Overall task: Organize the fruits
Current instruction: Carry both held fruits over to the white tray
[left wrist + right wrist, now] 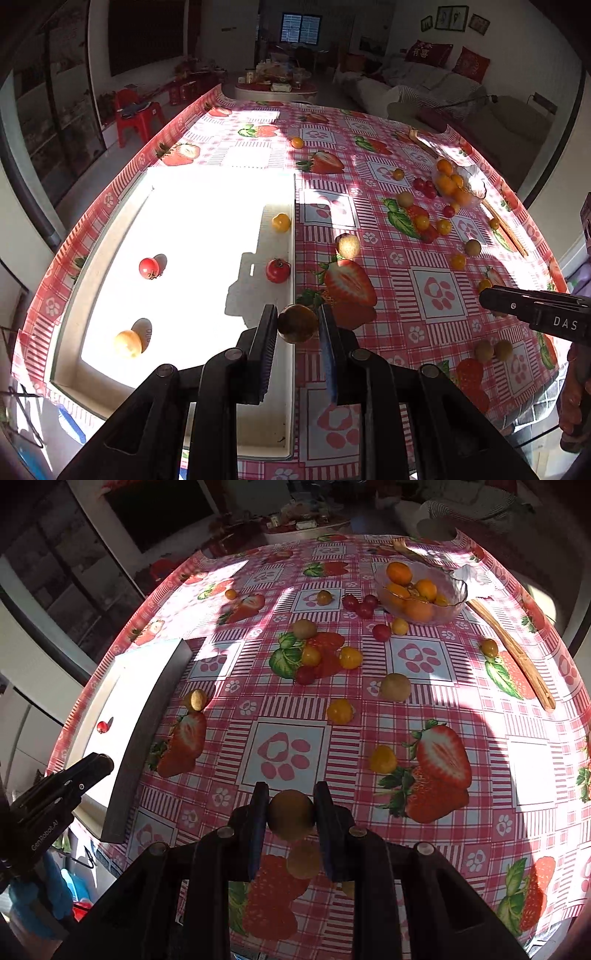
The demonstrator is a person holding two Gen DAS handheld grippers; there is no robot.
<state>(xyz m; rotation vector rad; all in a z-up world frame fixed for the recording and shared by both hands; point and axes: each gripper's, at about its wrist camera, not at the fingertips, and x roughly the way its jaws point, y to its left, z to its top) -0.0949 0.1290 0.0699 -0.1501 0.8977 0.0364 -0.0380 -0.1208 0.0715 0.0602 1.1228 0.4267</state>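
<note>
We've got a brown longan point(297, 323) clamped in our left gripper point(298, 325), another longan point(291, 814) in our right gripper point(291, 814). Next we drop both over the white tray point(110, 236), probably.

Your left wrist camera looks forward and steeply down along its own fingers, close above the near right edge of the white tray point(207, 177), with the room's sofa point(424, 79) far behind. Your right wrist camera also tilts steeply down, above the strawberry-print tablecloth point(369, 709) further right. Both views share the tablecloth point(399, 258), the glass bowl point(476, 184) point(456, 598) of oranges, the wooden tongs point(517, 653) and the tray's edge point(155, 716).
</note>
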